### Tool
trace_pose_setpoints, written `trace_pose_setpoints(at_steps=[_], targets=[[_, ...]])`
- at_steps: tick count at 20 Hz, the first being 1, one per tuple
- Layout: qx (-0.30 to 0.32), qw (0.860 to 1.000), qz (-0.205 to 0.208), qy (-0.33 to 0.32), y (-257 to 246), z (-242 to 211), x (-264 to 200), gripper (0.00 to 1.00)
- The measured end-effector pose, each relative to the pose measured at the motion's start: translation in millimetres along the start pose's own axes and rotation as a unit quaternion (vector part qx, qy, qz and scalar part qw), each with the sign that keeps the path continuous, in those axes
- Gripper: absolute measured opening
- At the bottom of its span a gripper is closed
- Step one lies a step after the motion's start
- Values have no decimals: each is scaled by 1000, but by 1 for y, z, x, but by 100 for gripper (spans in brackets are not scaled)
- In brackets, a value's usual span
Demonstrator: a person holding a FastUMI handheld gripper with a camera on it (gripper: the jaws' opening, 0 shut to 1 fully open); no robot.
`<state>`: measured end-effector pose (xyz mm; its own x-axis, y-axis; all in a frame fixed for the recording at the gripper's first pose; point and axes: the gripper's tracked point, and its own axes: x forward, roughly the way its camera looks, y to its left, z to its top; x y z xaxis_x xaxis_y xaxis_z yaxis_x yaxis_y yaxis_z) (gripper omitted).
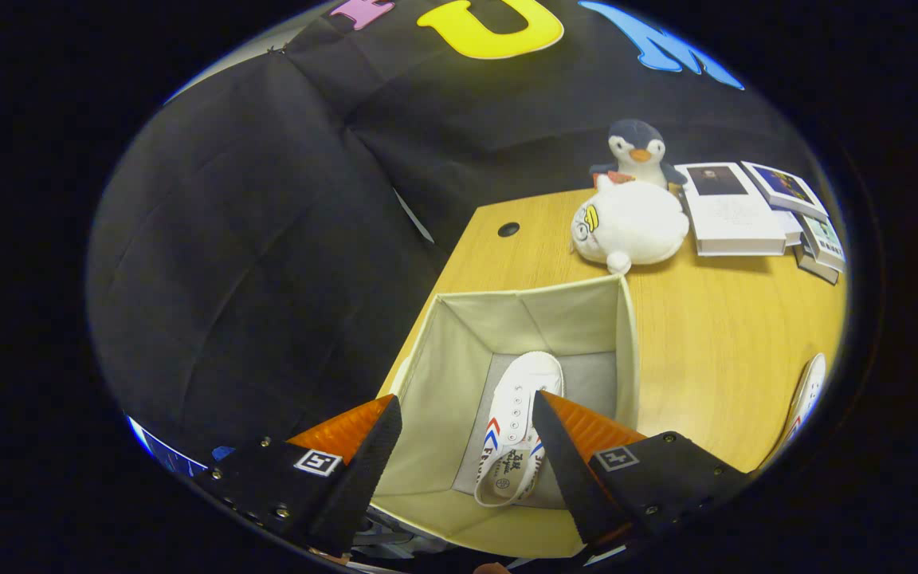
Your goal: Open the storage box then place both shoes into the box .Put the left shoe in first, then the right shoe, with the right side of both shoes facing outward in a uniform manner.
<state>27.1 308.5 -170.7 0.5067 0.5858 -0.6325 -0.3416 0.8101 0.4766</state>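
An open cream fabric storage box (435, 375) stands on the wooden table, right below my gripper (467, 422). One white canvas shoe (519, 406) with red and blue chevrons lies on the box's grey floor, sole down, toe pointing away from me, near the right wall. My gripper hovers above the box with its fingers spread wide; nothing is between them, and the right finger (562, 454) overlaps the shoe's heel side. The second white shoe (806, 395) lies on the table far to the right, only partly visible.
At the back of the table (714, 335) sit a white plush toy (630, 223), a penguin plush (636, 147) and a few stacked books (734, 211). A cable hole (508, 229) is near the table's back left corner. The table's left edge drops off beside the box.
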Motion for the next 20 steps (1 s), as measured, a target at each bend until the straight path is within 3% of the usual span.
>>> trace_pose_setpoints(at_steps=[9,20], targets=[[-1,996,-67,-63,-103,18,-83,99],[30,978,-184,-89,-251,-7,-173,99]])
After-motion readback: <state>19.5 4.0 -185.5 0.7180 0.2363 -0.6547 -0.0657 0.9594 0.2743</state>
